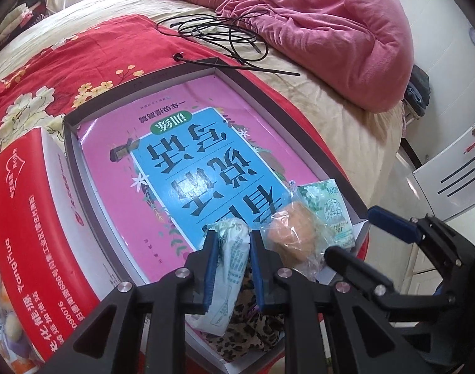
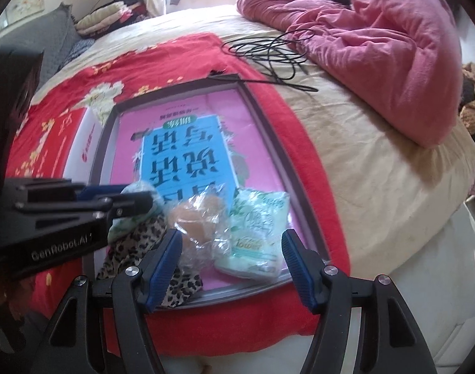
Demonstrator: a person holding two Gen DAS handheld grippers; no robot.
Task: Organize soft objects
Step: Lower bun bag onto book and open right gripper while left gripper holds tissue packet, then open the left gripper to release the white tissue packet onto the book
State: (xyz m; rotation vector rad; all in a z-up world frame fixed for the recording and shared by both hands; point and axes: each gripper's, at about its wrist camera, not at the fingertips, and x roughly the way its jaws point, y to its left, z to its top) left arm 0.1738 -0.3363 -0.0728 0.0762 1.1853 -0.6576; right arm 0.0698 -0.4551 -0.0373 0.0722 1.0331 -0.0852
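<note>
In the left wrist view my left gripper point(image 1: 231, 237) is shut on a white and green tissue pack point(image 1: 229, 268), held just over the near end of a grey-rimmed tray point(image 1: 72, 155). Under it lies a leopard-print cloth point(image 1: 250, 333). Beside it in the tray sit a brown bun in clear plastic point(image 1: 292, 233) and a green tissue pack point(image 1: 326, 208). My right gripper point(image 2: 231, 240) hangs open just above the bun point(image 2: 194, 221) and the green pack point(image 2: 256, 227), touching neither. The left gripper point(image 2: 134, 194) shows at its left.
A pink and blue book point(image 1: 181, 155) covers the tray floor. A red printed box point(image 1: 35, 218) stands left of the tray on a red floral blanket point(image 1: 81, 50). Farther back lie a black cable point(image 1: 222, 34) and a pink quilt point(image 1: 331, 31). A white chair point(image 1: 455, 174) stands off the bed's right edge.
</note>
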